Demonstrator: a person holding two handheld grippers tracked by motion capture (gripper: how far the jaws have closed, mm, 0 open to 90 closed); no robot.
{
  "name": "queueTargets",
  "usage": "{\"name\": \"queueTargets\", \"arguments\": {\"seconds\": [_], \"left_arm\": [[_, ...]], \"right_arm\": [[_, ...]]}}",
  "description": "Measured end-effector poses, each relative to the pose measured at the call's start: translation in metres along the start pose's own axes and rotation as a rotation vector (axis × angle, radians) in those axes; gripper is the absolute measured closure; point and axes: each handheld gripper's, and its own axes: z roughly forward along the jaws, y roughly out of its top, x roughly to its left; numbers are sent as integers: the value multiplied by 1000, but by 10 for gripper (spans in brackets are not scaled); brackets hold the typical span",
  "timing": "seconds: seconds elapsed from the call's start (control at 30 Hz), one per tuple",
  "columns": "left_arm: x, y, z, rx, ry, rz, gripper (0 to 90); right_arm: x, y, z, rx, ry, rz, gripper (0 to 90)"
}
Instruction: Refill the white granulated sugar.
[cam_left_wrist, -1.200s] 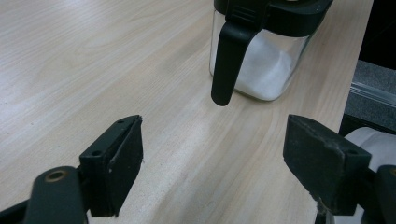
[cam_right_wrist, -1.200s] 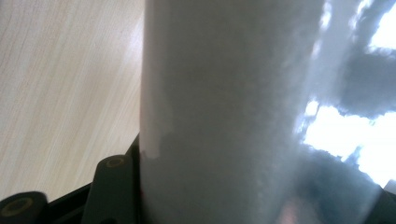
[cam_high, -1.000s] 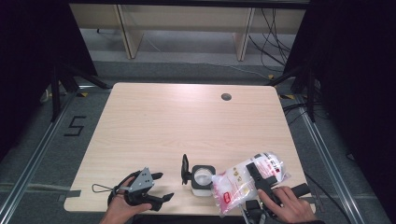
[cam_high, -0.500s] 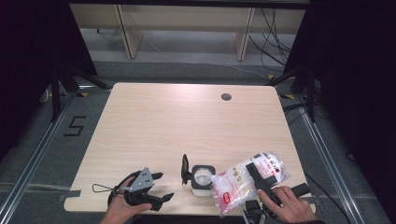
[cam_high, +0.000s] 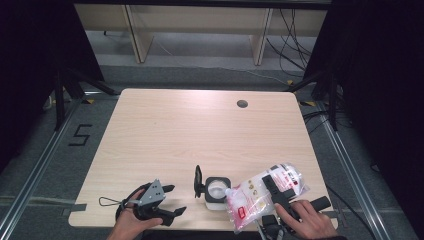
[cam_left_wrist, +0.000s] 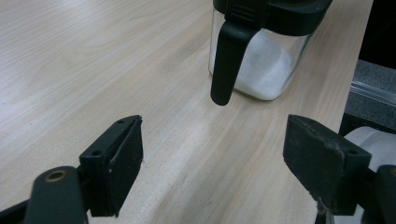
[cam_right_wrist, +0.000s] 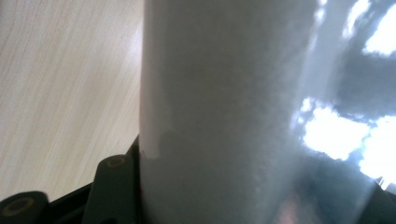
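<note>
Plastic bag (cam_high: 265, 192), one jar (cam_high: 217, 189), two claws

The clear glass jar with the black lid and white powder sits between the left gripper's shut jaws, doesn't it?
Not quite: the left gripper has its jaws wide open, and the clear glass jar with the black lid and white powder stands on the table ahead of them, as the left gripper view shows.

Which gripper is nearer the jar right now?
Right. The right gripper, gripping the bag, is just beside the jar; the left gripper sits open farther off.
</note>
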Motion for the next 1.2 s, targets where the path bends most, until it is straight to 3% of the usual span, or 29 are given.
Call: {"name": "queueTargets", "arguments": {"seconds": [0.03,0.2,0.23,0.33,0.37,0.47,0.53,0.57,0.6,0.63,0.67,0.7,0.73,0.83,0.9,1.03,1.07,1.13,1.2], "left_arm": [[1,0,0,5,13,16,199],[1,0,-1,14,15,20,198],[1,0,0,12,9,19,199],[-1,0,1,-12,0,-8,198],[1,0,-1,12,15,19,198],[0,0,0,-6,8,5,198],[1,0,-1,10,14,15,199],[0,0,0,-11,7,-2,199],[1,0,-1,12,14,21,198],[0,0,0,-1,10,8,198],[0,0,0,-5,7,5,198],[1,0,-1,6,13,16,198],[1,0,-1,9,15,16,198],[1,0,0,5,12,15,198],[0,0,0,-6,6,9,198],[1,0,-1,9,15,19,198],[0,0,0,-8,6,0,198],[1,0,-1,6,14,16,198],[0,0,0,-4,7,1,198]], "right_arm": [[0,0,0,2,1,1,453],[1,-1,0,1,-16,9,454],[0,0,-1,15,-10,-1,454],[-1,0,1,-12,-21,-17,454],[-1,1,0,0,-15,-22,454],[1,2,0,8,-8,-7,455],[1,2,0,2,-10,-15,455],[1,2,0,10,-6,-11,455],[1,2,0,15,-7,-9,455],[-1,2,0,5,-11,-29,455],[-1,2,0,2,-13,-24,455],[4,1,-2,25,-8,50,456],[0,2,-1,11,-12,-15,456],[0,2,-1,13,-15,-6,456],[-2,1,0,7,-12,-36,456],[-1,1,-1,6,-15,-35,457],[-1,2,-1,7,-11,-32,456],[-2,2,-1,10,-11,-38,457],[-1,2,-1,6,-10,-27,457]]}}
